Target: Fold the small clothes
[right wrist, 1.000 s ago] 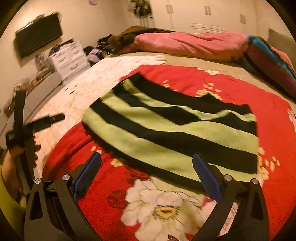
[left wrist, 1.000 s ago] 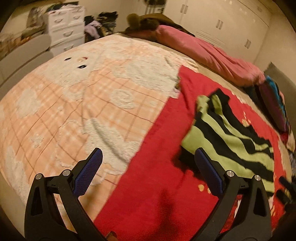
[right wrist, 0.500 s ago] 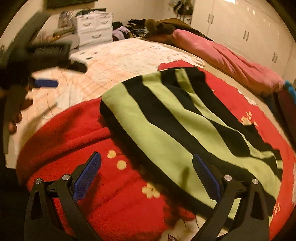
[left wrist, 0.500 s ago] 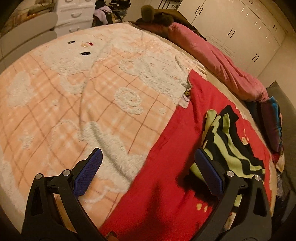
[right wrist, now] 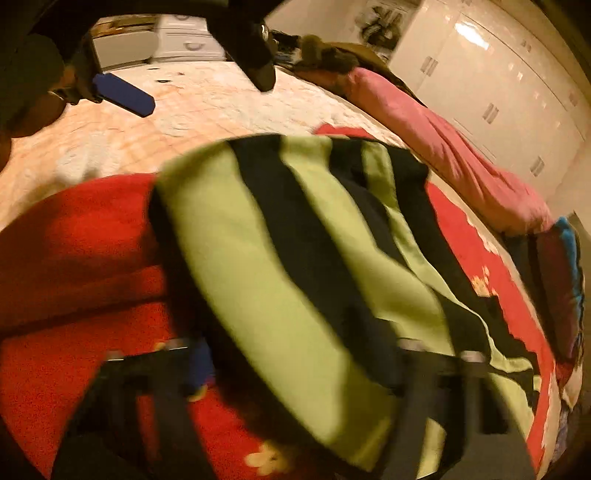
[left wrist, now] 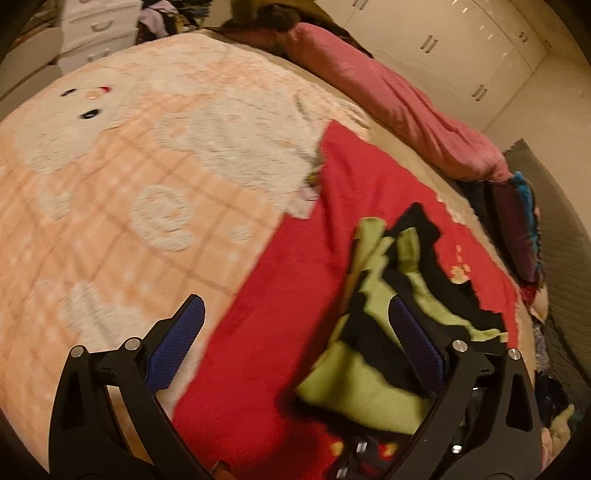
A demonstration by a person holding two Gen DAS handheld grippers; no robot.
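Fingers of the left gripper [left wrist: 295,325] are being held wide above the red blanket [left wrist: 280,295]. Whether the right gripper [right wrist: 299,365] is gripping the striped garment [right wrist: 280,258] cannot be told, being blurred.

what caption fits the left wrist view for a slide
Open left tool hovering over the red blanket, its right finger beside a rumpled green-and-black striped garment on the bed.

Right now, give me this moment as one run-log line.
phase: reaching for garment | left gripper: open, beside green-and-black striped knit garment | right gripper: blurred, over garment | surface: red floral blanket

White wardrobe [left wrist: 461,55], white drawers [left wrist: 99,26]
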